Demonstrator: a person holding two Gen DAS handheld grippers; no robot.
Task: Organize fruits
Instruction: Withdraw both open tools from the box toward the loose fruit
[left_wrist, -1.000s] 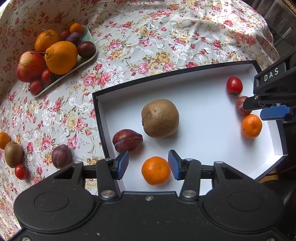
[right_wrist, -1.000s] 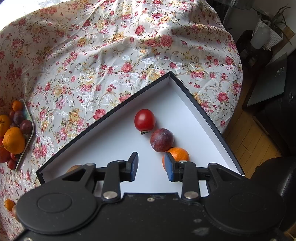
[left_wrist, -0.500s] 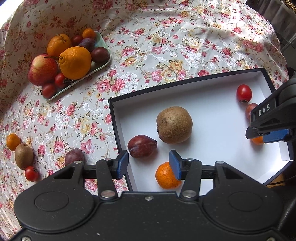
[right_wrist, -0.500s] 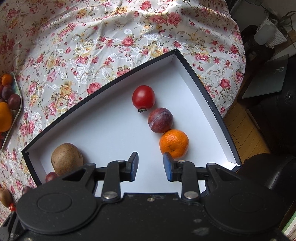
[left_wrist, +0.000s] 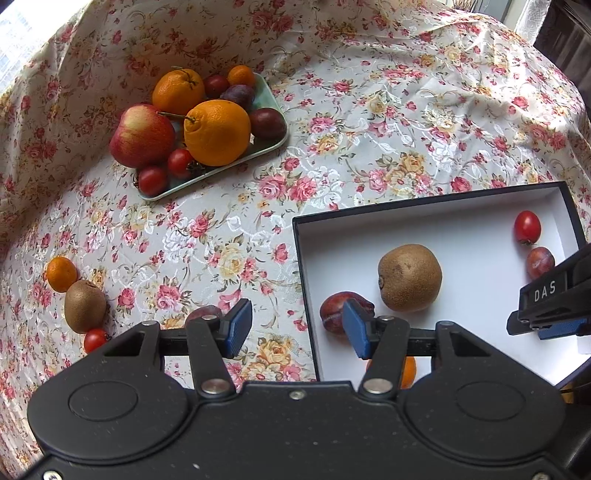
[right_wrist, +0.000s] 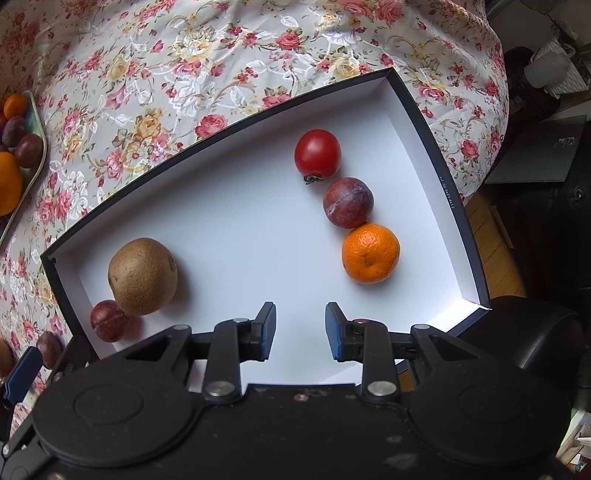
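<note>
A black box with a white floor (left_wrist: 472, 218) (right_wrist: 258, 229) holds a kiwi (left_wrist: 410, 277) (right_wrist: 142, 277), a dark plum (left_wrist: 334, 312) (right_wrist: 107, 319), a tomato (left_wrist: 527, 227) (right_wrist: 317, 155), a second plum (right_wrist: 347, 202) and a mandarin (right_wrist: 370, 253). Another mandarin (left_wrist: 408, 371) shows behind my left gripper's frame. My left gripper (left_wrist: 297, 330) is open and empty above the box's left wall. My right gripper (right_wrist: 300, 330) is open and empty over the box floor. It also shows in the left wrist view (left_wrist: 550, 310).
A green tray (left_wrist: 273, 144) at the back left holds an apple (left_wrist: 142, 134), oranges (left_wrist: 216, 131), tomatoes and plums. Loose on the floral cloth at the left lie a mandarin (left_wrist: 61, 274), a kiwi (left_wrist: 84, 305), a tomato (left_wrist: 94, 339) and a plum (left_wrist: 201, 314).
My left gripper has pulled back to the left, from over the box's mandarin to the box's left wall. My right gripper has drawn back from the mandarin, plum and tomato row.
</note>
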